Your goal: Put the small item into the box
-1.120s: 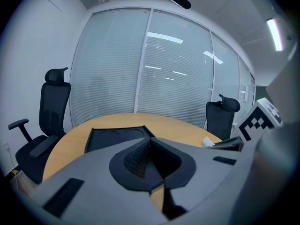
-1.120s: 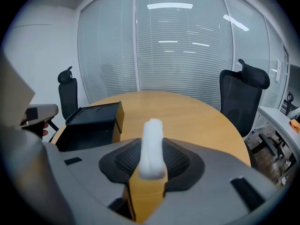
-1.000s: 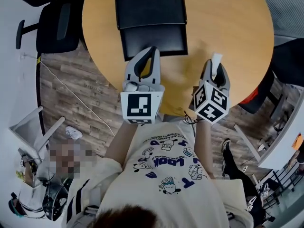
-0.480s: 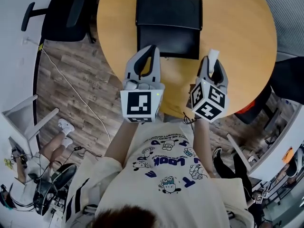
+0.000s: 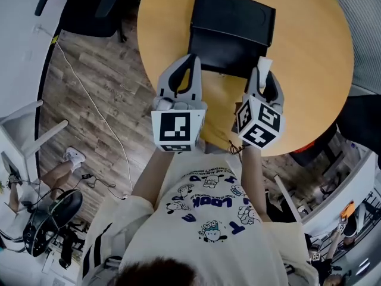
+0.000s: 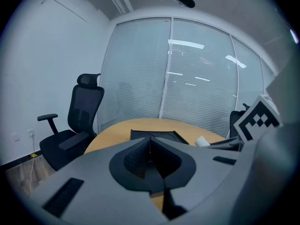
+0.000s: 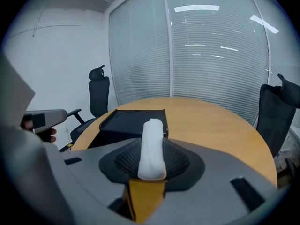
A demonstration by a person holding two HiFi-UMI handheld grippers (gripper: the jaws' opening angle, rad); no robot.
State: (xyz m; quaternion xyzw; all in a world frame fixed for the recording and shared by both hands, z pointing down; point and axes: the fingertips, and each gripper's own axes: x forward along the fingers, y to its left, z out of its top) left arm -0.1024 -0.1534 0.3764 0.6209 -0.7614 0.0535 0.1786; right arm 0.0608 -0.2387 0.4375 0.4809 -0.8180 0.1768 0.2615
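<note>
A black box (image 5: 233, 18) stands open on the round wooden table (image 5: 309, 58); the right gripper view shows it (image 7: 133, 121) just ahead. The small item is a white roll (image 5: 264, 64), and my right gripper (image 5: 264, 75) is shut on it, at the box's near right corner. Between those pads the roll (image 7: 152, 149) sticks out forward and upward. My left gripper (image 5: 190, 64) hovers at the box's near left edge with its jaws shut together on nothing. The left gripper view shows the box (image 6: 154, 135) beyond the closed jaws.
A black office chair (image 5: 89, 5) stands left of the table, and another chair (image 7: 276, 121) is at the right. A cable (image 5: 95, 106) runs over the wooden floor. Glass walls with blinds (image 6: 187, 78) lie behind the table. Someone's feet (image 5: 71, 157) are at the lower left.
In the head view the table and box have shifted right. Both grippers now sit closer to the box's near edge, and the right one still holds the white roll.
</note>
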